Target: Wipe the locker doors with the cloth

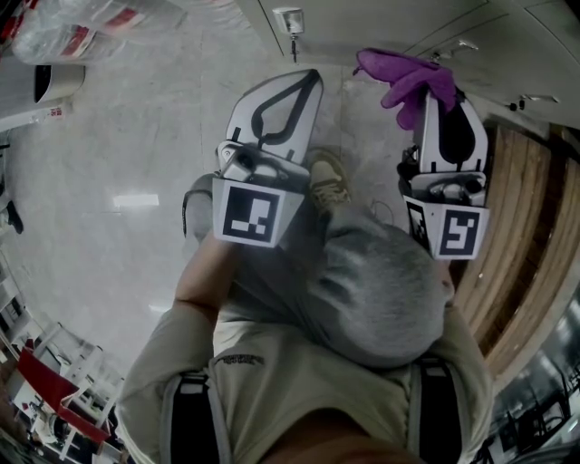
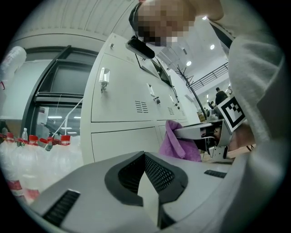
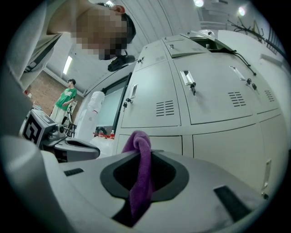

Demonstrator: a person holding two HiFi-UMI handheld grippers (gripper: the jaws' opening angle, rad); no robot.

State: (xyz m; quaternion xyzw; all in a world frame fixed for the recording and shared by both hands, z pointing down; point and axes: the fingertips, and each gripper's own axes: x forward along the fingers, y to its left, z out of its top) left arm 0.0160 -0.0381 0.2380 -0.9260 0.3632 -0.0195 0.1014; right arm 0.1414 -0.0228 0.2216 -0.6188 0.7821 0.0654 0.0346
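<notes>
In the head view my right gripper points at the pale grey locker doors and is shut on a purple cloth, which bunches out past its tips. The right gripper view shows the cloth pinched in the jaws and hanging down, with locker doors ahead and apart from it. To the left, my left gripper is shut with nothing in it. In the left gripper view, its closed tips face the locker doors, with the cloth off to the right.
A locker latch with a key sits above the left gripper. Packs of bottled water stand left of the lockers. Wooden boards run along the right. My shoe rests on the glossy floor. A person in green stands far off.
</notes>
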